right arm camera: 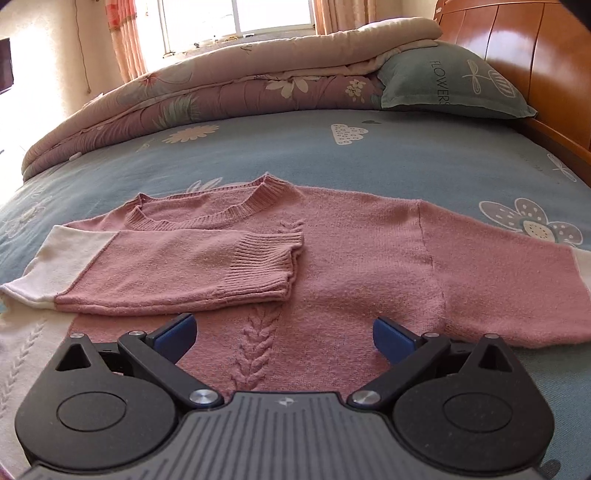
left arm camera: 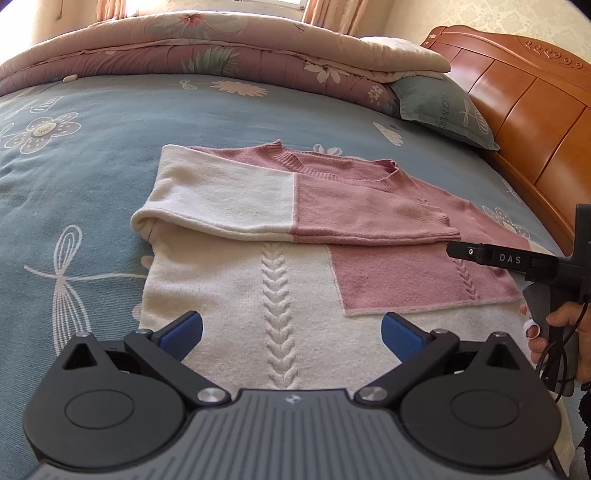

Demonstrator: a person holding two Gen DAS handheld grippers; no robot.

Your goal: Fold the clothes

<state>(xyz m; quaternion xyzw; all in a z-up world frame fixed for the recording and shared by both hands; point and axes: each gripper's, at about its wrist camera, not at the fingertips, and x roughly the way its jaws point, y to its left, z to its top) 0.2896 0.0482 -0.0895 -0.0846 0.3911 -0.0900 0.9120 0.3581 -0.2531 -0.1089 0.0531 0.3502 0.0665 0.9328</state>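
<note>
A pink and cream knit sweater lies flat on the bed, collar away from me. One sleeve is folded across the chest; in the right wrist view that folded sleeve ends in a ribbed cuff. The other sleeve stretches out to the right. My left gripper hovers open over the cream lower body, nothing between its blue pads. My right gripper is open above the pink cable-knit front, holding nothing. In the left wrist view the right gripper shows side-on at the sweater's right edge, held by a hand.
The bed has a blue floral sheet. A folded floral quilt lies along the far side, with a grey-green pillow beside it. A wooden headboard borders the right. A window with curtains is behind.
</note>
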